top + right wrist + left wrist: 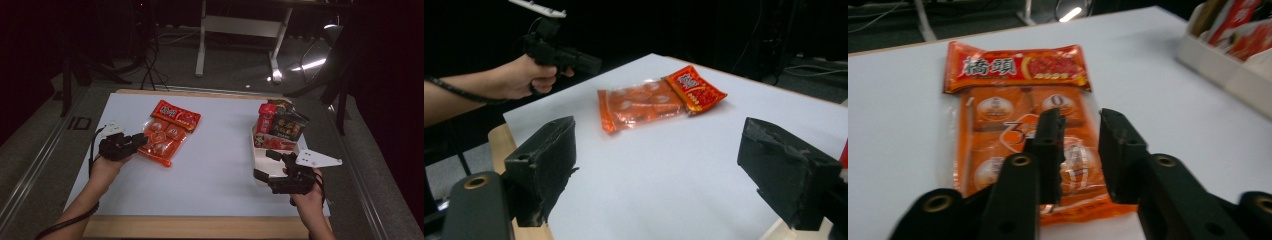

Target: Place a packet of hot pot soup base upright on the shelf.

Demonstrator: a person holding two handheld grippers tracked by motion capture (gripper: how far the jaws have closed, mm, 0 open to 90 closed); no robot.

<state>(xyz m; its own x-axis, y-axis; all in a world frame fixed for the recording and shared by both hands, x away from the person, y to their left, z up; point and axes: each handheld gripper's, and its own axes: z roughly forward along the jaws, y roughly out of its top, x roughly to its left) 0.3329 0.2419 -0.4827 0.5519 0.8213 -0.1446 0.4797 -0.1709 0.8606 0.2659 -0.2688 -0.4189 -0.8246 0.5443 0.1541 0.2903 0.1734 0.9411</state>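
An orange snack packet (167, 132) with a red header lies flat on the white mat (215, 165), left of centre. My left gripper (143, 141) is at the packet's left edge, jaws a narrow gap apart and nothing between them. In the left gripper view its jaws (1080, 116) hover over the near end of the packet (1018, 95). My right gripper (261, 163) stands wide open at the near end of a white tray (257, 150). In the right gripper view its jaws (666, 170) frame bare mat, with the packet (649, 100) and the left gripper (589, 62) beyond.
The tray holds a red box (266, 117), a dark packet (290, 125) and a red packet lying flat (277, 144). The tray (1218, 65) sits near the mat's right edge. A wooden table edge (195, 227) runs along the front. A white desk frame (240, 25) stands on the floor behind.
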